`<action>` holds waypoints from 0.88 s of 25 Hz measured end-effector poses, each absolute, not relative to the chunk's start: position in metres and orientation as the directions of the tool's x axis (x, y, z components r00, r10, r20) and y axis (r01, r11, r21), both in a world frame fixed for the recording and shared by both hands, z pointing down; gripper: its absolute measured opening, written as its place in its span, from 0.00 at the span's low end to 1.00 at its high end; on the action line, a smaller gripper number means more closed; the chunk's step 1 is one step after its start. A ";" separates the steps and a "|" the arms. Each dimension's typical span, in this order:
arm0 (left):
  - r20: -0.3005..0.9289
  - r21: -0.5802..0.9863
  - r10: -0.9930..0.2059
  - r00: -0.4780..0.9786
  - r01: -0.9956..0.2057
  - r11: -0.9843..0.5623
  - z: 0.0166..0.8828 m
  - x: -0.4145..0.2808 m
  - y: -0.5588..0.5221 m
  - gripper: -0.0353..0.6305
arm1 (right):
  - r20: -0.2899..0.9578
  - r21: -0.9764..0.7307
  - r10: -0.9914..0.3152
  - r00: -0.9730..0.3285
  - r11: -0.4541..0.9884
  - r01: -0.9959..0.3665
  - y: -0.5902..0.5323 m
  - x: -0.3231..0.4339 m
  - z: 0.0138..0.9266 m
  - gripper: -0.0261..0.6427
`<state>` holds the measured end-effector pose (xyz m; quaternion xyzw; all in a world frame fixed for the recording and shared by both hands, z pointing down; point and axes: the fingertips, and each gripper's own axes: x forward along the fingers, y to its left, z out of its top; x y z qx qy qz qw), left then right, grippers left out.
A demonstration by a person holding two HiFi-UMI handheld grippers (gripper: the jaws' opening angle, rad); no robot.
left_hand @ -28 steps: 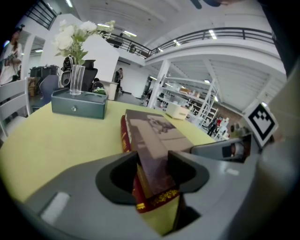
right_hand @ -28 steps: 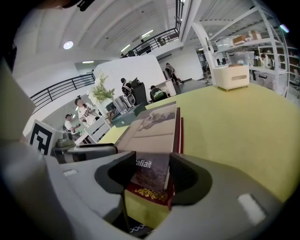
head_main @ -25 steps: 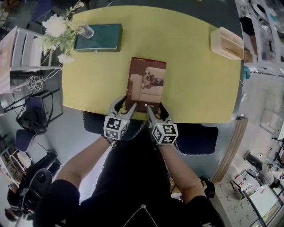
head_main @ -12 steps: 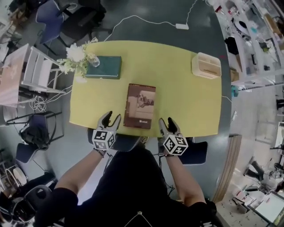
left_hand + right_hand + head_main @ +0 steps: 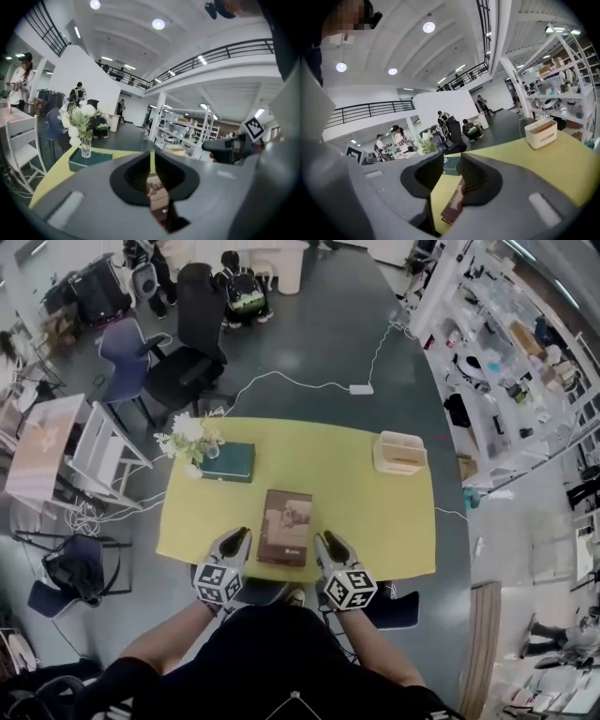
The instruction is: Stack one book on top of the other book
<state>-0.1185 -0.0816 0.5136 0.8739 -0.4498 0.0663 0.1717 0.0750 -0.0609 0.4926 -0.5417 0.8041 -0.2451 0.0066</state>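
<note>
Nothing stacked yet: brown book [image 5: 285, 528] and green book [image 5: 228, 462] lie apart on the tabletop [image 5: 375, 512]. The left tongs [image 5: 242, 534] are clenched and the right tongs [image 5: 323, 540] ajar, both just closing, empty.

Smooth matt yellow table top [image 5: 375, 512], brown book [image 5: 285, 526] with faintly glossy paper cover, green book [image 5: 228, 461] with duller matt cover, clear glass vase [image 5: 86, 146], cream matt plastic box [image 5: 399, 452], left gripper [image 5: 239, 535] and right gripper [image 5: 323, 540] in matt grey plastic, black ribbed pads [image 5: 476, 176], dark floor [image 5: 309, 334] with low sheen
</note>
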 end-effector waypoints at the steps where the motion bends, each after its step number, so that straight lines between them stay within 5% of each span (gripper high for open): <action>1: 0.258 0.238 -0.760 0.596 -0.802 -0.548 0.503 -0.117 -0.076 0.10 | 0.254 -0.392 -0.872 -0.418 0.302 -0.869 -0.056 0.069 0.483 0.21; 15: 0.102 0.182 -0.697 0.710 -0.702 -0.688 0.394 -0.101 -0.052 0.06 | 0.168 -0.210 -0.864 -0.475 0.439 -0.873 -0.044 0.022 0.389 0.05; 22: 0.070 0.174 -0.665 0.744 -0.665 -0.726 0.377 -0.095 -0.040 0.06 | 0.164 -0.180 -0.876 -0.453 0.425 -0.887 -0.033 0.025 0.371 0.05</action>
